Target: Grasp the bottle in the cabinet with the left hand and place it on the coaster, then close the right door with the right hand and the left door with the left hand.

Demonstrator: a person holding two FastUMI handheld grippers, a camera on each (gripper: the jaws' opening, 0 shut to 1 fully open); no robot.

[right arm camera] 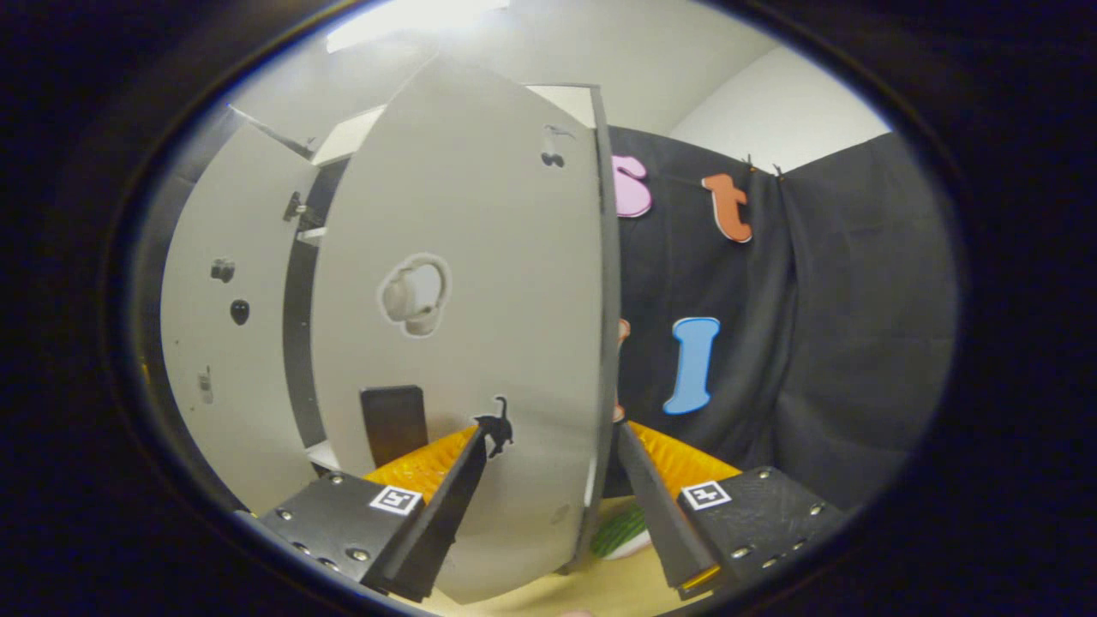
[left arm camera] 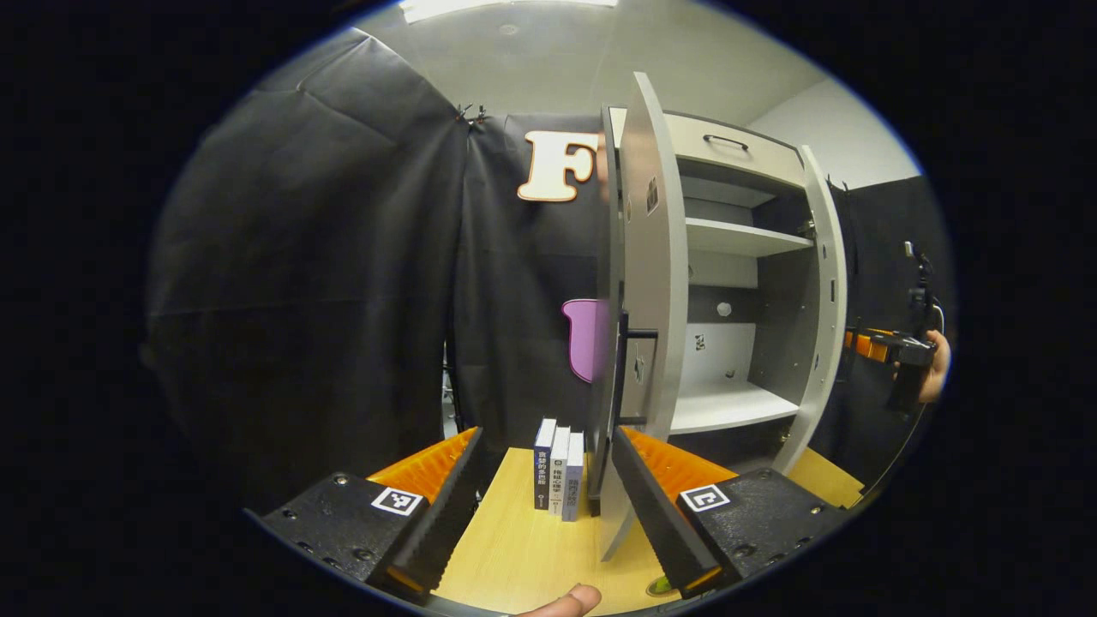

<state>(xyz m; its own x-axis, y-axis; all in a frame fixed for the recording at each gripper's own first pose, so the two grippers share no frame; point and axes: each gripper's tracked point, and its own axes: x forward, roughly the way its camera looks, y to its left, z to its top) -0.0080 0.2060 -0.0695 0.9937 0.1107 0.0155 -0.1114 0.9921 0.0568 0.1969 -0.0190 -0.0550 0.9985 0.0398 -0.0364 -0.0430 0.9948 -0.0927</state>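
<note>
The grey cabinet (left arm camera: 737, 257) stands with both doors swung out and bare shelves (left arm camera: 728, 407). In the left gripper view its left door (left arm camera: 651, 283) is edge-on, its lower corner just inside my right-hand finger (left arm camera: 651, 506). My left gripper (left arm camera: 548, 446) is open and holds nothing. In the right gripper view the right door (right arm camera: 480, 326) stands close in front, its free edge between the wide-apart fingers of my open right gripper (right arm camera: 550, 433). A green striped object (right arm camera: 621, 531) lies on the table behind that door, mostly hidden; I cannot tell what it is.
Three books (left arm camera: 559, 467) stand upright on the wooden table (left arm camera: 523, 548) left of the cabinet. A hand holds the other gripper (left arm camera: 904, 356) far right, beyond the right door (left arm camera: 827, 308). The left door (right arm camera: 231, 343) shows beyond the right one. Black cloth walls surround the booth.
</note>
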